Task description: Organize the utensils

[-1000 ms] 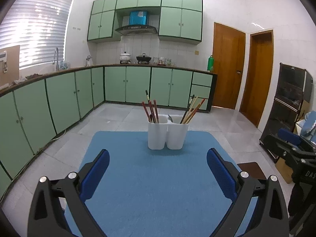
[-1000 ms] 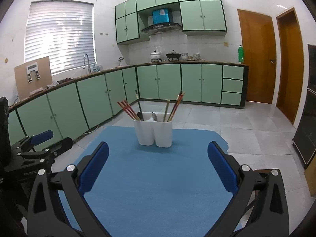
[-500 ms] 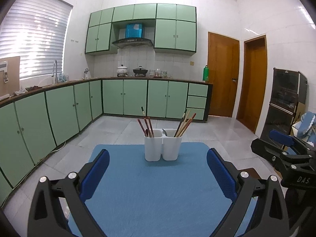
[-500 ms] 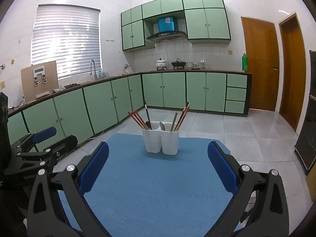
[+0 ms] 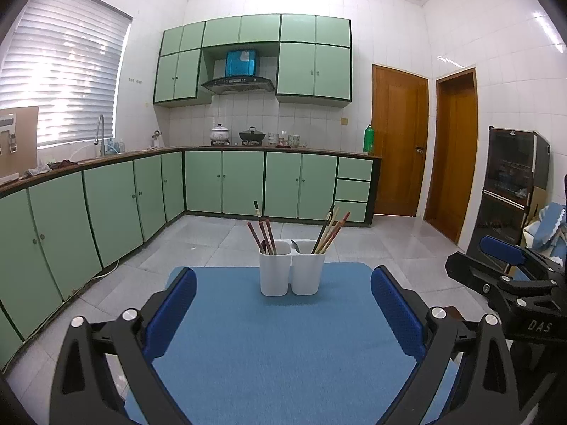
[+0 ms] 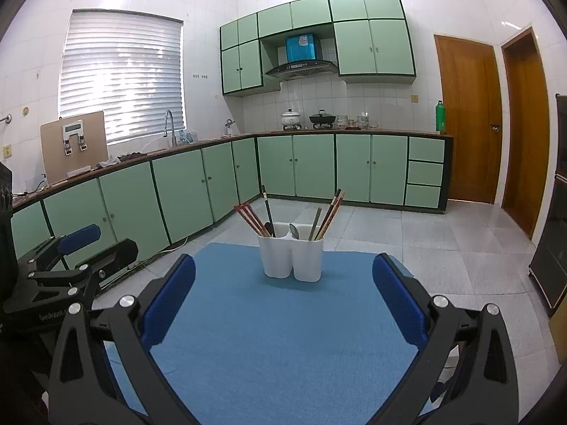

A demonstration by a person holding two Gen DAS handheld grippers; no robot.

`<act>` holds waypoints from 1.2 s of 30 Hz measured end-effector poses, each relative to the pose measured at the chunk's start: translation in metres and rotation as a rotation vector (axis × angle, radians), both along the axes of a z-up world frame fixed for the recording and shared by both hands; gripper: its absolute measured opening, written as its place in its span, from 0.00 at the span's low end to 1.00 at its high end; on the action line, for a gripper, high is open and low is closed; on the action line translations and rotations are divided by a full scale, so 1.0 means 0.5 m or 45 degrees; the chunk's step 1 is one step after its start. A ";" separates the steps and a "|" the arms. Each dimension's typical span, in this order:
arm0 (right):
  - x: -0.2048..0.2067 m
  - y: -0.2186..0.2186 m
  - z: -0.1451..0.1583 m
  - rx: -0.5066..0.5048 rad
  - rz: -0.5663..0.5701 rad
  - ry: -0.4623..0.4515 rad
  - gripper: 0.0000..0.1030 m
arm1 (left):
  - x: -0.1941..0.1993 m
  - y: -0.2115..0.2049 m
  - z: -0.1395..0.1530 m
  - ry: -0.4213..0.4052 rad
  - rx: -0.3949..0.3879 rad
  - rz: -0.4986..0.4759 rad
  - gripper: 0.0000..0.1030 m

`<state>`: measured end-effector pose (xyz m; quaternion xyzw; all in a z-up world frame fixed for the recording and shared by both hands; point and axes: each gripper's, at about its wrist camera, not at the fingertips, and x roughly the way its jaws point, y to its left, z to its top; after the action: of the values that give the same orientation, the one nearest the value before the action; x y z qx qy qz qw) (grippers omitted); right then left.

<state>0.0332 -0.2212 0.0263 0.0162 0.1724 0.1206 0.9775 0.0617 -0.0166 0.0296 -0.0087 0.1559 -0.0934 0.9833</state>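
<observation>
Two compartments make up the white utensil holder on the blue mat. From my left wrist, a spoon barely clears the rim; chopsticks lean in both sides. My left gripper is spread wide, holding nothing. From my right wrist, the holder's contents sit low and half hidden, and my right gripper is likewise splayed and empty, short of the holder.
</observation>
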 end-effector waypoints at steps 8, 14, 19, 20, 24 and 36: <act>-0.004 0.000 0.001 0.004 0.002 -0.001 0.94 | -0.002 -0.001 0.001 -0.011 0.000 0.002 0.94; -0.005 0.001 0.003 0.002 0.001 -0.002 0.94 | -0.001 0.000 0.003 -0.010 0.001 0.003 0.94; -0.003 0.000 0.003 0.004 0.003 -0.002 0.94 | -0.001 0.000 0.003 -0.010 0.002 0.003 0.94; -0.003 0.001 0.003 0.004 0.003 -0.002 0.94 | -0.001 0.000 0.003 -0.010 0.002 0.003 0.94; -0.003 0.001 0.003 0.005 0.003 -0.001 0.94 | -0.002 0.002 0.003 -0.010 0.003 0.004 0.94; -0.004 0.003 0.004 0.005 0.004 -0.001 0.94 | -0.001 0.004 0.004 -0.010 0.003 0.005 0.94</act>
<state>0.0312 -0.2198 0.0283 0.0178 0.1717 0.1226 0.9773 0.0610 -0.0144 0.0315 -0.0076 0.1522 -0.0915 0.9841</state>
